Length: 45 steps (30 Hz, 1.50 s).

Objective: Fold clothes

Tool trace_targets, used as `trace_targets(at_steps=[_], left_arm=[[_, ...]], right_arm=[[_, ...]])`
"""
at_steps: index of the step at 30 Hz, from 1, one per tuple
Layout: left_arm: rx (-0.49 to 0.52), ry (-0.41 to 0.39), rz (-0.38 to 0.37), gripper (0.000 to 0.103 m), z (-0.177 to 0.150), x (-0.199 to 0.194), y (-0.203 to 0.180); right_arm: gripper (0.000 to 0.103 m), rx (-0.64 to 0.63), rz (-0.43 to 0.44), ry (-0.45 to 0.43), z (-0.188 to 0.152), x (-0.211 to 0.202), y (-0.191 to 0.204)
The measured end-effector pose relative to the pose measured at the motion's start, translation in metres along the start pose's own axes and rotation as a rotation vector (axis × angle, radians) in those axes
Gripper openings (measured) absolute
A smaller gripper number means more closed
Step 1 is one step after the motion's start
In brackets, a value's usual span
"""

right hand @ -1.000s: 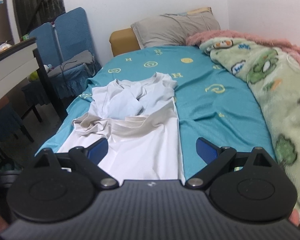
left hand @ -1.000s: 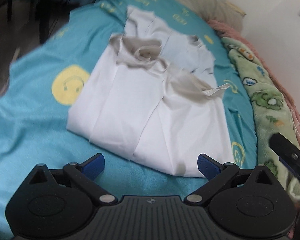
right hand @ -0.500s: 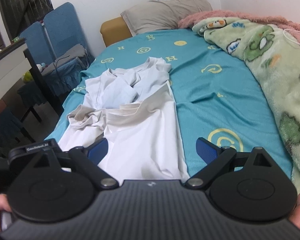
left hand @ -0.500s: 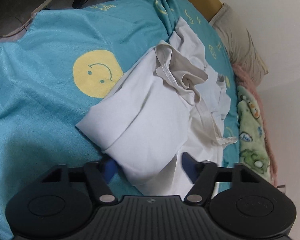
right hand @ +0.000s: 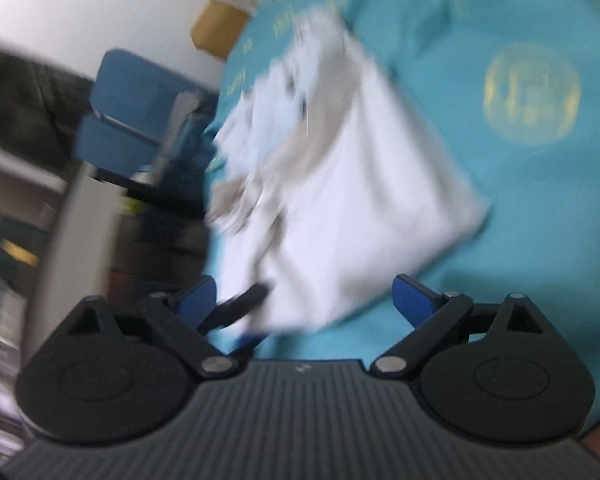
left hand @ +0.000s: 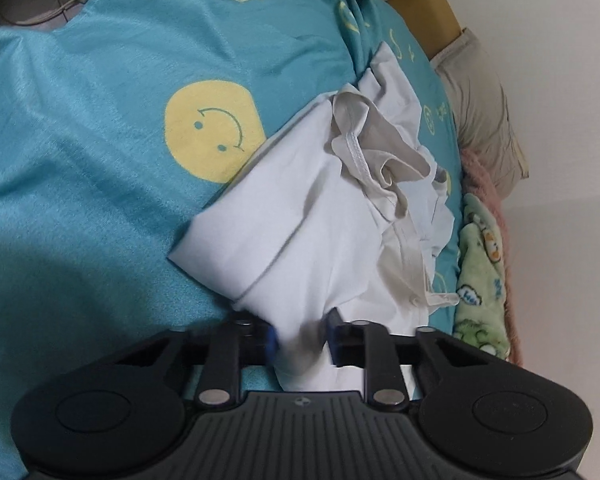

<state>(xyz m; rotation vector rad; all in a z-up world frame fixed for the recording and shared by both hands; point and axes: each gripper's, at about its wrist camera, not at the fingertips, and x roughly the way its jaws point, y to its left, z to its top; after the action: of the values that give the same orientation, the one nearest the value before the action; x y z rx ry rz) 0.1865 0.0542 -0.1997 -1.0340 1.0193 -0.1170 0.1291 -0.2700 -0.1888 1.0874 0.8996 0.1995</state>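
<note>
White shirt (left hand: 300, 216) is lying partly folded on the bed (left hand: 80, 160) beside the smiley print. A second ago the left gripper (left hand: 300, 338) was spread; now it is pinching the near hem, while the right gripper (right hand: 304, 300) is swinging in, fingers spread.

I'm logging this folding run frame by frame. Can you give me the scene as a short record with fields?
surface: teal bedsheet with yellow smiley prints
garment: white cotton T-shirt, partly folded, beige collar area bunched on top
left tongs: shut on the shirt's near hem
right tongs: open, empty, near the shirt's edge
beside: green cartoon-print blanket, beige pillow
right view: motion-blurred
</note>
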Motion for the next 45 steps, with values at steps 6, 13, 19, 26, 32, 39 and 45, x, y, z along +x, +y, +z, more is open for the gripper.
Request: trace_targets(at_steps=[6,13,19,26,32,39,45], left_arm=[[0.054,-0.05,-0.09,0.009,-0.002,-0.008,-0.013],[0.051,-0.08,-0.256,0.008,-0.005,-0.023,-0.019],[0.047,-0.077,-0.262,0.008,-0.009,-0.027,-0.017],[0.062,-0.081,-0.284,0.008,-0.012,-0.035,-0.017],[0.158,-0.131,-0.361,0.007,-0.013,-0.064,-0.035],[0.202,-0.181,-0.455,0.007,-0.002,-0.112,-0.09],[0.283,-0.22,-0.493,0.007,-0.022,-0.174,-0.134]], right_arm=[[0.096,0.187,0.122,0.047,-0.009,0.025,-0.023],[0.08,0.21,0.112,-0.05,-0.001,0.019,-0.026],[0.072,0.25,0.03,-0.118,0.006,0.02,-0.037],[0.024,0.179,-0.015,-0.256,0.014,0.002,-0.031],[0.013,-0.007,0.058,-0.329,0.018,-0.023,0.013],[0.012,-0.138,0.171,-0.401,0.047,-0.079,0.071],[0.012,-0.263,0.183,-0.438,0.044,-0.134,0.125]])
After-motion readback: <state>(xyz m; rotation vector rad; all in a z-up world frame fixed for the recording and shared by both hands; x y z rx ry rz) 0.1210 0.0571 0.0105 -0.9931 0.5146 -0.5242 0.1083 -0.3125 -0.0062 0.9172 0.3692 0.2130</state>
